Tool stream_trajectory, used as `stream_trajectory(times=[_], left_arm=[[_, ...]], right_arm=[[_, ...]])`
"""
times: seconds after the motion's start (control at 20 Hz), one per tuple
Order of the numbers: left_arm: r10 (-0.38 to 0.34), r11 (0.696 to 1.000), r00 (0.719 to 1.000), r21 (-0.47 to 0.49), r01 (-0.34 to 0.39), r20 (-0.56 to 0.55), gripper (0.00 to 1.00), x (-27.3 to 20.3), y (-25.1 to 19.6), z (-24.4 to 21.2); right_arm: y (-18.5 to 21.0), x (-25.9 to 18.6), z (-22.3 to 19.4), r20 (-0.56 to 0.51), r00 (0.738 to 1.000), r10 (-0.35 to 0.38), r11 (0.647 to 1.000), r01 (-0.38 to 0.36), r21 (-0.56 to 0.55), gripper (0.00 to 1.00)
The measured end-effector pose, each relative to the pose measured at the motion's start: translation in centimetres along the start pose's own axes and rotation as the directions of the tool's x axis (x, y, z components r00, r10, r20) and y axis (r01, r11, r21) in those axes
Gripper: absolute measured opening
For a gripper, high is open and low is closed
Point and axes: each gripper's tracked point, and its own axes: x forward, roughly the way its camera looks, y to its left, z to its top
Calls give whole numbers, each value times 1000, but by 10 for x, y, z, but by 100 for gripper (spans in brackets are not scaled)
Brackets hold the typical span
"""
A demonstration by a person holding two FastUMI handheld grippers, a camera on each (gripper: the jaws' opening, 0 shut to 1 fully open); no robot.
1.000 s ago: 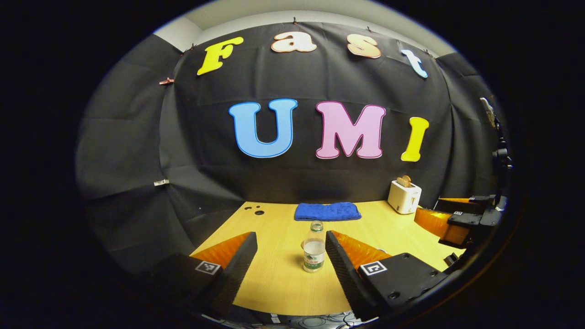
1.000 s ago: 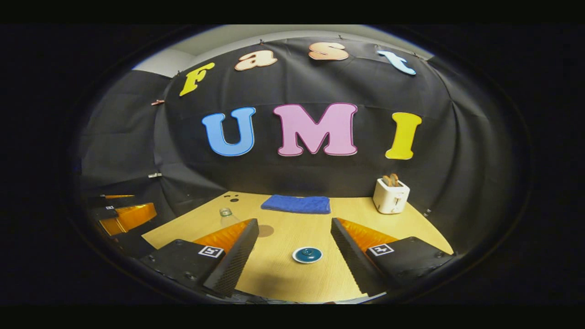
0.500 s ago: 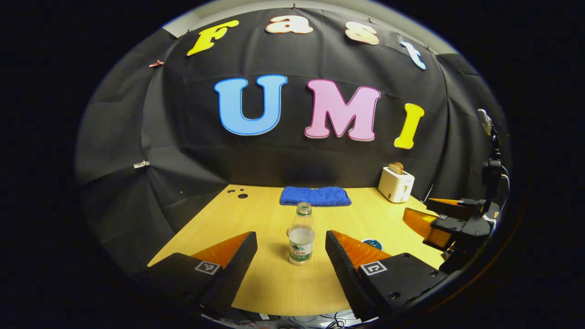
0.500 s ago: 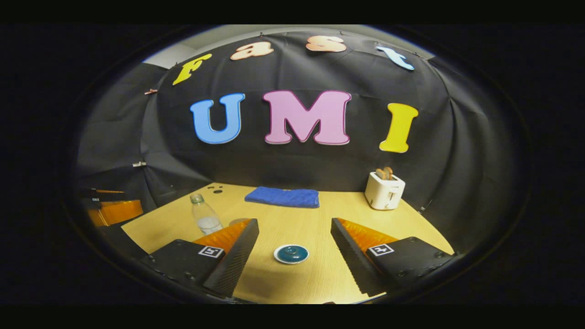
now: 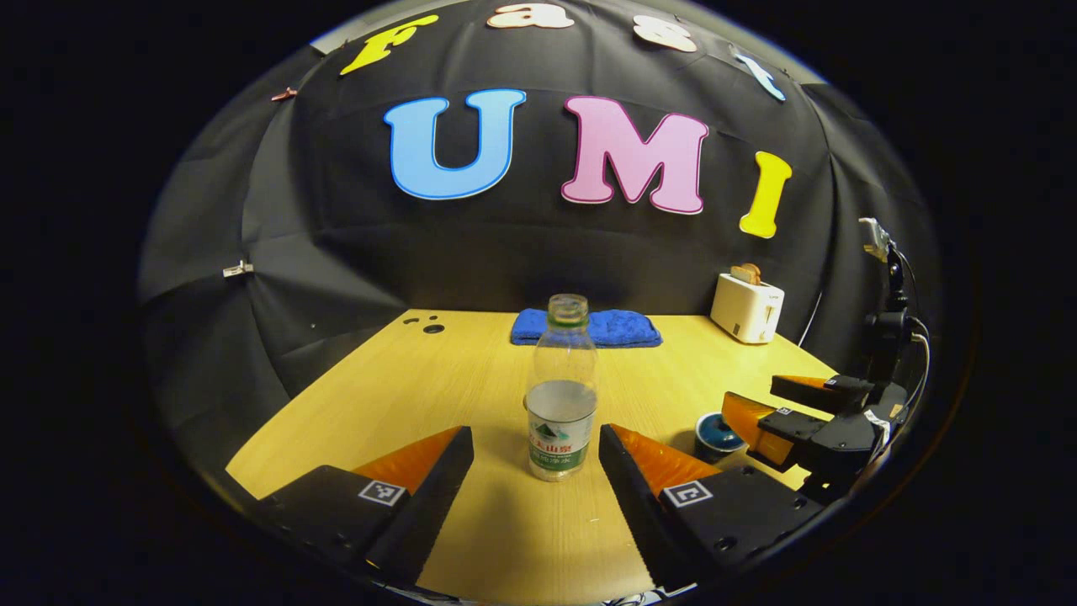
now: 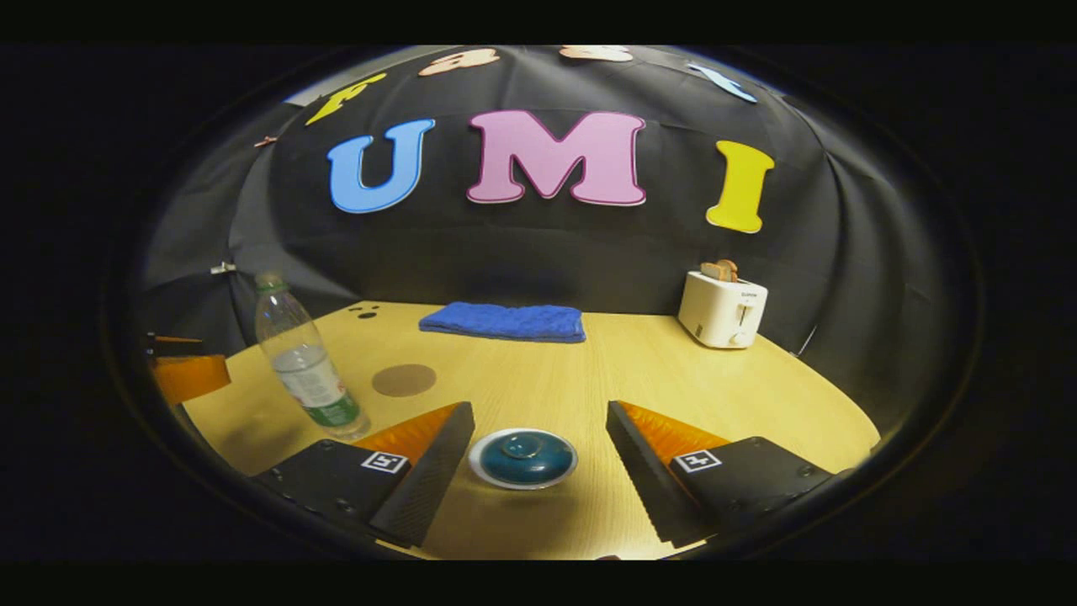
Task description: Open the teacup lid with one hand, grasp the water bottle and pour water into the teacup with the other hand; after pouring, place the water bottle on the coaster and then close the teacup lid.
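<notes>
**Both tongs lined up, nothing gripped yet**

Left gripper (image 5: 536, 442) spread wide, released, holding nothing. Water bottle (image 5: 561, 391) dead ahead between the 2 fingers, nearer the right-hand finger (image 5: 627, 471) — not clearly touching either. Upright on the table (image 5: 404, 396), long axis vertical, cap off, partly filled.

Right gripper (image 6: 540, 442) likewise spread and empty. Teacup lid (image 6: 523, 457) straight ahead, low in the gap, closer to the left-hand finger (image 6: 429, 471); knob up, lid seated on the cup. In the left gripper view, teacup (image 5: 715, 433) just off the other gripper's tips.

Coaster (image 6: 404, 380) flat, ahead-left of the right tongs, just beyond the bottle.

Judgement: approach stage, 0 steps done. Lid nearer the right hand, bottle nearer the left. Next likely a forward-and-down reach onto the knob, then closing — small knob, slip risk.
</notes>
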Motion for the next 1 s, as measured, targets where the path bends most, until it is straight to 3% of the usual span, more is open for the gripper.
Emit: stream_trajectory(times=[0.4, 0.5, 0.55, 1.0], left_arm=[[-8, 1000, 998, -3, 8, -57, 95, 6, 1, -52], [-11, 1000, 998, 7, 12, -62, 95, 4, 1, -56], [-15, 1000, 998, 7, 16, -63, 95, 4, 1, -57], [-33, 999, 998, -26, 31, -50, 95, 4, -1, -53]], right_arm=[[15, 15, -28, -9, 1000, 26, 997, -26, -68, 97], [16, 18, -28, -8, 1000, 26, 997, -26, -74, 89], [15, 18, -28, -9, 1000, 23, 997, -23, -71, 78], [18, 22, -25, -42, 999, 34, 997, -37, -68, 65]])
